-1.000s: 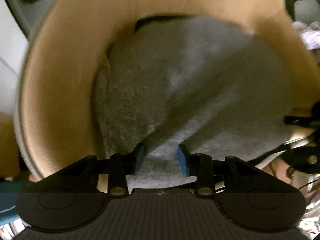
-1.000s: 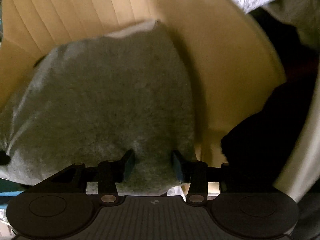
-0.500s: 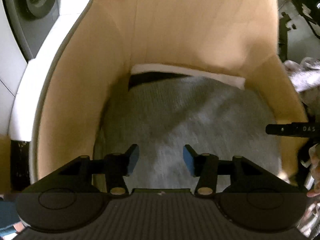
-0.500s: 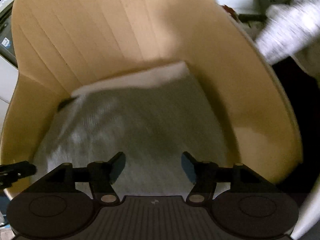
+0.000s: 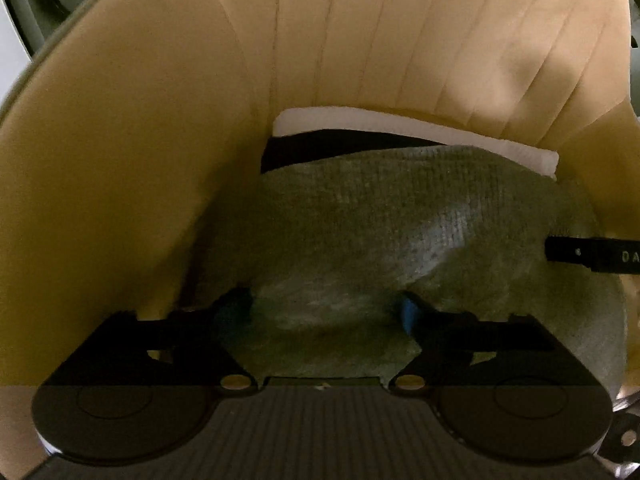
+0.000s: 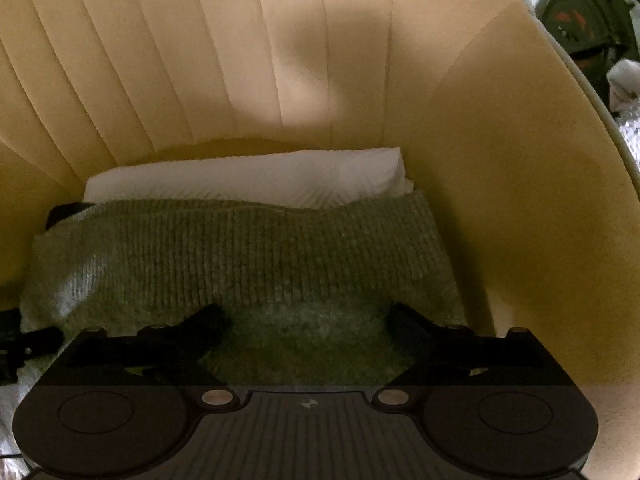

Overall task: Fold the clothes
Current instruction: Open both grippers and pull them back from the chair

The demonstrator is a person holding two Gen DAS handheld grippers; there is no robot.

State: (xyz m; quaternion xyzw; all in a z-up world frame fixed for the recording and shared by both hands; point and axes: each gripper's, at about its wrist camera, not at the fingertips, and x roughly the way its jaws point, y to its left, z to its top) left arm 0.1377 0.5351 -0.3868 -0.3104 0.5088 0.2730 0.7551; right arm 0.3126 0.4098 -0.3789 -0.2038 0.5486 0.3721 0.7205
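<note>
Releasing is the step in hand: the folded grey knit sweater (image 6: 240, 256) is laid on the seat of the tan armchair (image 6: 520, 200), on top of a folded white garment (image 6: 248, 180) and a black garment (image 5: 340, 142) whose edge shows at the back. Left gripper (image 5: 326, 312) and right gripper (image 6: 306, 320) have just been opening and are now seen spread wide; the knit lies between each pair of fingers, but no pinch is seen, so nothing is judged held. The right gripper's finger is seen at the right edge of the left wrist view, over the same sweater. To finish well, both grippers are best lifted clear together, so the near fold is not dragged or snagged on a pad. The near edge looks slightly humped between the left fingers; a light press could flatten it if needed. The stack's alignment with the white garment should be checked once the view is clear.
</note>
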